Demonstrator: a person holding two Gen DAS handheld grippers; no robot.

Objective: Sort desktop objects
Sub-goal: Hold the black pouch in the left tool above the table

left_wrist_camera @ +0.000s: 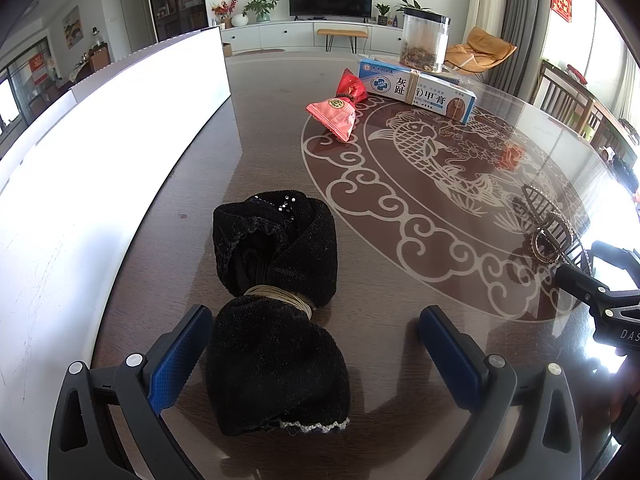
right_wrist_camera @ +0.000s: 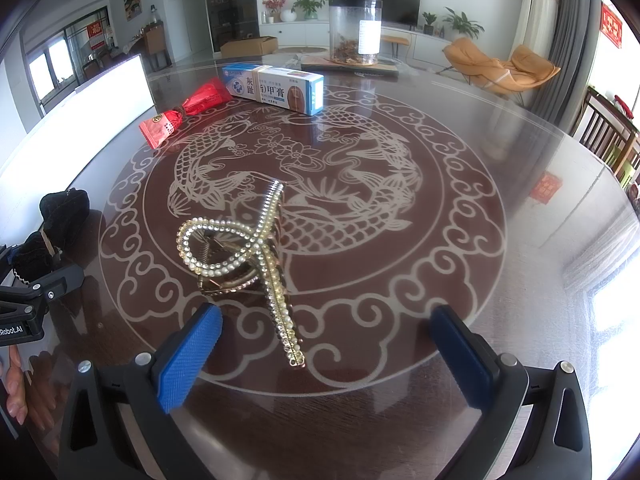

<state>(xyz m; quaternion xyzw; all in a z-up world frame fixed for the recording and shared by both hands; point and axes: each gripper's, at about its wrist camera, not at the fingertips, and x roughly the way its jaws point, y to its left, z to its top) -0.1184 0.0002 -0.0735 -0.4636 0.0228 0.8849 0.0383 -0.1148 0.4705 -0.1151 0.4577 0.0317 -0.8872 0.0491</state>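
A black velvet cloth bundle (left_wrist_camera: 276, 304), tied at its waist with thin bands, lies on the dark round table. My left gripper (left_wrist_camera: 316, 324) is open around its near half, the left pad close to the cloth. A gold rhinestone hair claw (right_wrist_camera: 248, 256) lies on the glass, its long arm reaching between the open fingers of my right gripper (right_wrist_camera: 326, 330). In the left wrist view the hair claw (left_wrist_camera: 548, 224) shows at the right, beside the right gripper's body. The black bundle (right_wrist_camera: 60, 216) appears at the left of the right wrist view.
A white box (left_wrist_camera: 100, 168) stands along the table's left side. Farther back lie a red twisted packet (right_wrist_camera: 184, 112), a blue-white ointment carton (right_wrist_camera: 276, 88) and a clear jar (right_wrist_camera: 356, 32). The glass turntable (right_wrist_camera: 460, 208) carries a fish pattern. A person's fingers (right_wrist_camera: 16, 392) show at the lower left.
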